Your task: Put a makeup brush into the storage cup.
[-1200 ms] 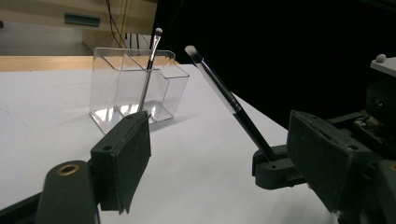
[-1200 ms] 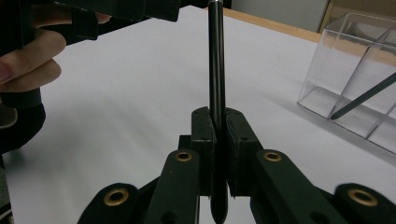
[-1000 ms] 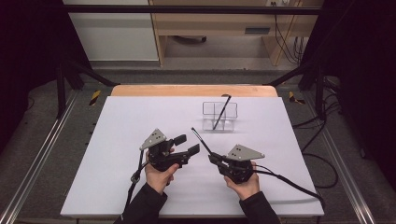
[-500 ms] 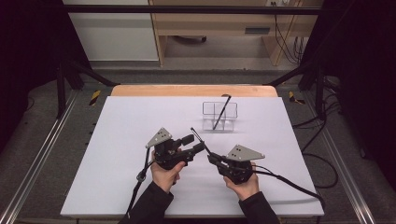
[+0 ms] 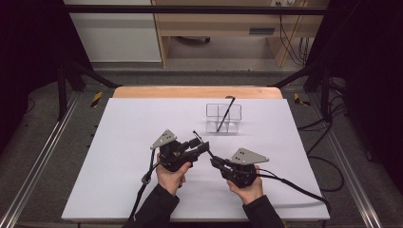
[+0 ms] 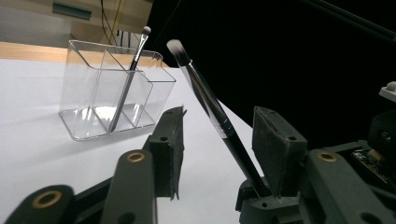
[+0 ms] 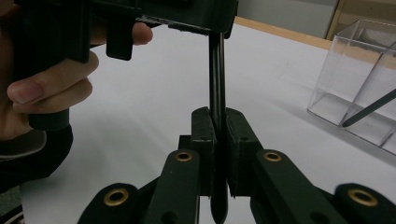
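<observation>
The brush tilts upward, bristles toward the organizer.

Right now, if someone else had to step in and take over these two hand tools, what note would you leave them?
Right gripper: shut on the handle of a makeup brush, bristles pointing up.
Left gripper: jaws on either side of that brush; they have just been closing, pads not yet pressing it.
Clear organizer: at the far middle of the white table, one other brush already standing in it.
Done: one brush stowed, second lifted off the table.
Left: probably finish the hand-over to the left gripper, then stand the brush in the organizer.
</observation>
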Tool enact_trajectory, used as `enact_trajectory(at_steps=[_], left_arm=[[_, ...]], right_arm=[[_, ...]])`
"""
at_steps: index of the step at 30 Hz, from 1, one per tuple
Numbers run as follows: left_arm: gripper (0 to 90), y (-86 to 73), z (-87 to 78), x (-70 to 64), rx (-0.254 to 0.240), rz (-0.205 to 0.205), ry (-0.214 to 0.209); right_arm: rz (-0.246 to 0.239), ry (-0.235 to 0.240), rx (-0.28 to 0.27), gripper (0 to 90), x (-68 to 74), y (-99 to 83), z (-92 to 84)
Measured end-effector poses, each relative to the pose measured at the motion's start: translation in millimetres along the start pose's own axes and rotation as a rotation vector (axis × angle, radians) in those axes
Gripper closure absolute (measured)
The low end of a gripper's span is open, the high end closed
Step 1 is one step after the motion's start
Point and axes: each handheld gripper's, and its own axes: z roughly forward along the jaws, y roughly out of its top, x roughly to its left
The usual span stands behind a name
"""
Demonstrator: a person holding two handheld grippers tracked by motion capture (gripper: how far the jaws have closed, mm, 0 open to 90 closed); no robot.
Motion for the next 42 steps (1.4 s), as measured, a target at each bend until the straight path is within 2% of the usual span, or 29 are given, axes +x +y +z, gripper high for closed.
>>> enact_trajectory(at_steps=[4,13,27,42], left_arm=[[61.9,0.1,-0.8,-0.8,-0.006,0.001,-0.011],[70.2,-0.8,-1.1,-1.7,-0.008,-0.008,-0.006],[73.5,-0.8,-3.0,-3.3,-0.022,-0.025,-0.018],[78.8,-1.3,-4.7,-10.0,-0.038,-0.010,-0.056]], right_arm=[[-0.001,0.000,0.000,84.0,0.2,-0.3,0.4],[0.002,0.006,0.002,83.9,0.6,-0.8,1.4],[0.006,0.021,0.002,83.8,0.4,-1.1,2.2],[0.010,0.034,0.012,83.3,0.7,-1.8,4.0]])
